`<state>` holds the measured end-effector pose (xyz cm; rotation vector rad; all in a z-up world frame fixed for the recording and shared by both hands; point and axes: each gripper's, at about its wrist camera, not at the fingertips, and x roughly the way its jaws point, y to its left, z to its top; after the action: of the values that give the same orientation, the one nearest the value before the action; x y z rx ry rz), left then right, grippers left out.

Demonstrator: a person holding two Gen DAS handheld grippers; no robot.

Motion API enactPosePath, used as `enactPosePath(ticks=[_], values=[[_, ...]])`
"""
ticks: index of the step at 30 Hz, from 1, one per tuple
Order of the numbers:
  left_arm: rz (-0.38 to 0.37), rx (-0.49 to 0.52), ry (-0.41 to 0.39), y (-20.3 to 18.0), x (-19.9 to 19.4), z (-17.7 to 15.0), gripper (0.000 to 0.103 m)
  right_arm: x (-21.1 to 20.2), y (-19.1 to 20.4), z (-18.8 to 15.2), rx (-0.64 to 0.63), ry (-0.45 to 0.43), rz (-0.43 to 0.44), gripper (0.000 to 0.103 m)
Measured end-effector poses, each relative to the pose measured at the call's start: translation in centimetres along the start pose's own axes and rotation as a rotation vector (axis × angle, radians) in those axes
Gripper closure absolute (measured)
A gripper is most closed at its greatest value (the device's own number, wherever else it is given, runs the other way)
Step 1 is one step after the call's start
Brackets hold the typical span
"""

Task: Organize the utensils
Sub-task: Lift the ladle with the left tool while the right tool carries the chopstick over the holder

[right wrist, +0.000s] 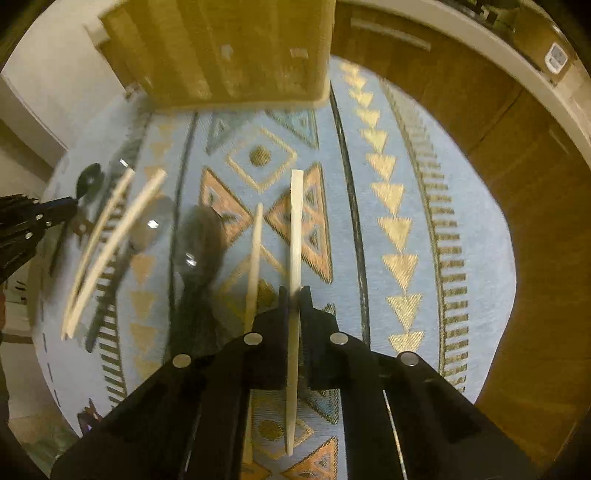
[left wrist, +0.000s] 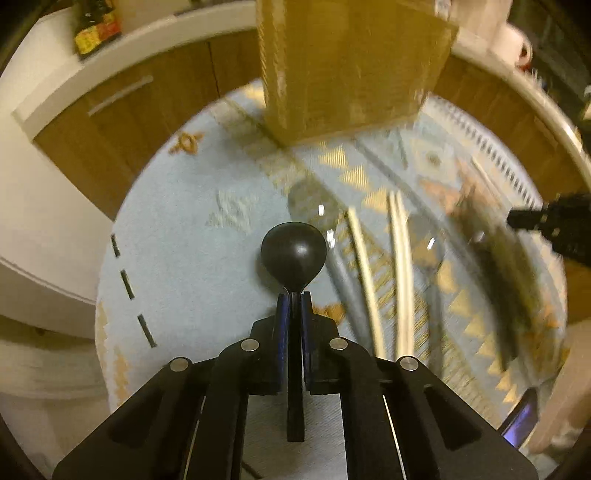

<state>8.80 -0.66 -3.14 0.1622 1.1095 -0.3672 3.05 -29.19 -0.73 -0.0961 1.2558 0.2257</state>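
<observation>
My left gripper is shut on the handle of a black spoon, whose bowl sticks out ahead over the blue patterned mat. Held in my shut right gripper is a pale chopstick, gripped near its middle. A second chopstick lies just left of it on the mat. Two more chopsticks and two clear spoons lie further left. A wooden utensil box stands at the far end of the mat. The left gripper shows at the left edge of the right wrist view.
Wooden cabinet fronts under a white counter ring the mat. A dark bottle stands on the counter at far left, a white mug at far right. The right gripper reaches in from the right edge.
</observation>
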Motion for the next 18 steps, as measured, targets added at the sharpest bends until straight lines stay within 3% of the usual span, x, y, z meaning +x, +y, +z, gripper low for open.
enactPosePath(ticks=[4,11,18], values=[[-0.067,-0.064,-0.145,0.3,-3.1,0.4,0.098,-2.8,-0.1,-0.2,0.0,-0.103,0.046,0.098],[-0.085,-0.056,-0.398,-1.6,-8.8,1.7,0.098,-8.6,0.7,-0.2,-0.031,-0.352,0.097,0.098],[-0.1,-0.046,-0.664,-3.6,-14.3,4.5,0.098,-14.8,0.0,2.3,0.001,-0.597,0.162,0.098]])
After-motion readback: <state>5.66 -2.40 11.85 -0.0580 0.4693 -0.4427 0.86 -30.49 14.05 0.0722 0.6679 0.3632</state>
